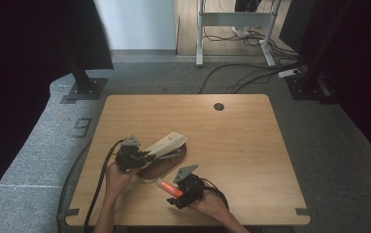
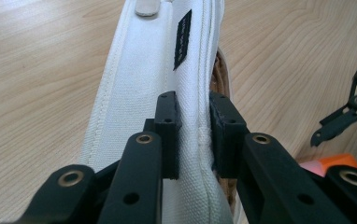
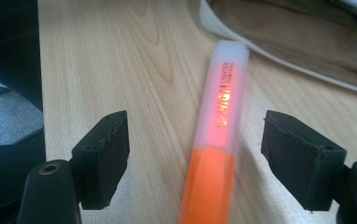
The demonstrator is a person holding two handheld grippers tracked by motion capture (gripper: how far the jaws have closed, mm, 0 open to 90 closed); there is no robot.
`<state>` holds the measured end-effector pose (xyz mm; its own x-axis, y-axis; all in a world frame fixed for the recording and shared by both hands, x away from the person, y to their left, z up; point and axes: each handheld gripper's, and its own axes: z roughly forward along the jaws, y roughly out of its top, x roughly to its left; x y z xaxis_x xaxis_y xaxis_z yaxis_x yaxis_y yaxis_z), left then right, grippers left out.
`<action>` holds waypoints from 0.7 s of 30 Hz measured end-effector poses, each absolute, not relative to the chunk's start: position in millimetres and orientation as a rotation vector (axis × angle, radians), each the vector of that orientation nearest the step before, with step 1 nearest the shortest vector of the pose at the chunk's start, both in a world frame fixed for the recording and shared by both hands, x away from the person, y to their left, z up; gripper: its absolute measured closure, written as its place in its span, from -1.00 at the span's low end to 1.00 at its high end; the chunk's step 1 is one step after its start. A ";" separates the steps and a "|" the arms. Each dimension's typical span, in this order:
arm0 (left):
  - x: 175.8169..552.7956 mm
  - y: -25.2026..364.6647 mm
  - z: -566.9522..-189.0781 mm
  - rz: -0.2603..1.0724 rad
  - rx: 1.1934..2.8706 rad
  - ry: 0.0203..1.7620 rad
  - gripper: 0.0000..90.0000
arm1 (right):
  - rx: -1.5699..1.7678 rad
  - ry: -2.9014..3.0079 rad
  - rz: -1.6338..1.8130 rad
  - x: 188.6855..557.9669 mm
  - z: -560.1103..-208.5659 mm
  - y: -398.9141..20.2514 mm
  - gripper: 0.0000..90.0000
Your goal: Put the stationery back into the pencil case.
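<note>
Orange highlighter (image 3: 216, 140) lies flat on the bench (image 1: 242, 141), near the front edge, just beside the open pencil case (image 1: 164, 153) at roughly its 5 o'clock. In the right gripper view its long axis runs from 6 toward 12 o'clock, pale cap end farthest from the camera, and it sits between the spread jaws without touching either. The right gripper (image 1: 186, 187) is clearly the nearer; judged ready to close across the barrel. The left gripper (image 2: 193, 126) has its jaws pinching the case's white flap (image 2: 144, 93), holding it raised above the brown interior. Other bench surface bare.
</note>
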<state>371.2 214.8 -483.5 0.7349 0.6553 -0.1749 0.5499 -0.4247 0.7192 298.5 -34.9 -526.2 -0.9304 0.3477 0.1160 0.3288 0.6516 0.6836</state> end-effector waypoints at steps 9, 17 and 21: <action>371.0 214.6 -483.3 0.167 2.132 0.907 0.68 | 0.536 2.790 1.048 296.8 -537.2 -38.2 0.10; 371.0 214.2 -483.7 0.168 2.126 0.909 0.68 | 0.547 2.771 1.085 297.2 -538.0 -42.2 0.46; 370.8 213.7 -483.6 0.169 2.125 0.911 0.68 | 0.555 2.779 1.096 297.8 -537.0 -44.2 0.46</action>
<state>370.8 213.7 -483.6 0.7316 0.6585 -0.1765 0.5518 -0.4200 0.7205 297.8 -44.2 -537.0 -0.9282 0.3703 0.0373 0.2960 0.6738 0.6771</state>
